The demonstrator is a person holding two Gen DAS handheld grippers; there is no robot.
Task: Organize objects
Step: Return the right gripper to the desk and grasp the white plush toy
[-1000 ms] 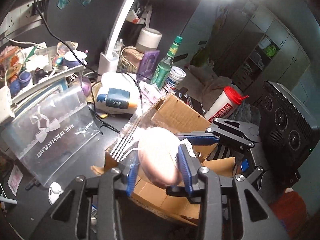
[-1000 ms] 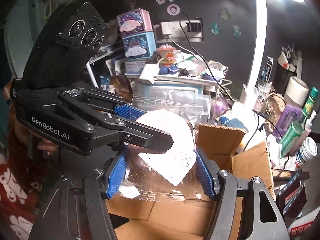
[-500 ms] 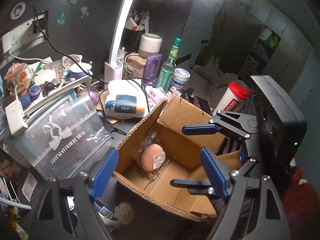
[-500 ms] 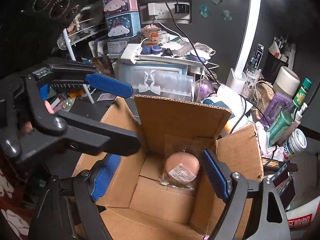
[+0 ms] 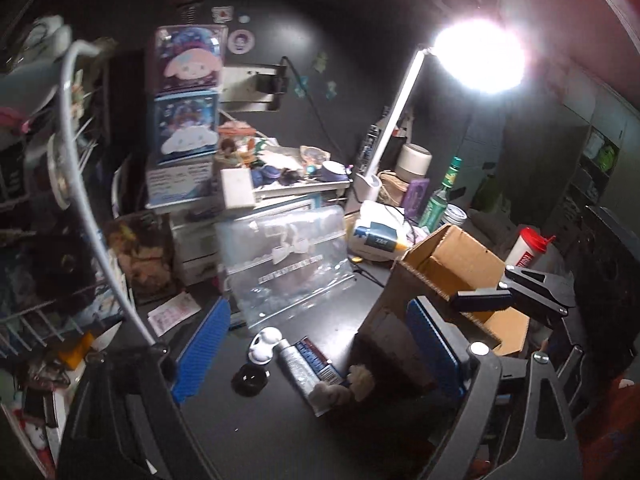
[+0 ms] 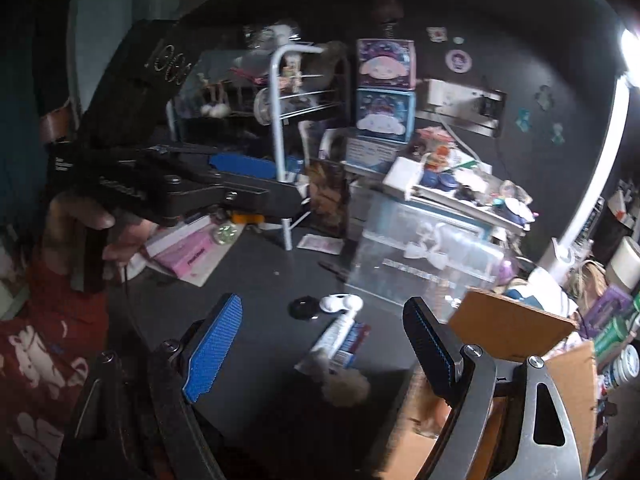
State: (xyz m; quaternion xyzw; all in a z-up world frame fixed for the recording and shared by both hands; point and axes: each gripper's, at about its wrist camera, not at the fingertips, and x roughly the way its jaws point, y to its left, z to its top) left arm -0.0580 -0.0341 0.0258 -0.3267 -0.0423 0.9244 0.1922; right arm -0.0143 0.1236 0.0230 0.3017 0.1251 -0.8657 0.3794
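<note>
My L gripper (image 5: 316, 344) is opening w/ nothing between the jaws; R gripper (image 6: 320, 344) spread wide, empty too. Box (image 5: 452, 280) sits just right of both. Tube (image 6: 340, 340) lies on the desk (image 6: 260, 280) right ahead, fluffy ball (image 6: 346, 388) touching its near end. I'd square up over the tube, pinch mid-body, keep clear of the ball. Labels too blurred to read.

- def someone's bedroom/home desk, super cluttered
- cartoon character boxes (image 5: 187, 98) stacked at 10 o'clock, stickers on the dark wall (image 5: 280, 12)
- white desk lamp (image 5: 394, 116) at 1 o'clock w/ bottles + jars under it
- wardrobe-type cupboards (image 5: 600, 148) at 3 o'clock
</note>
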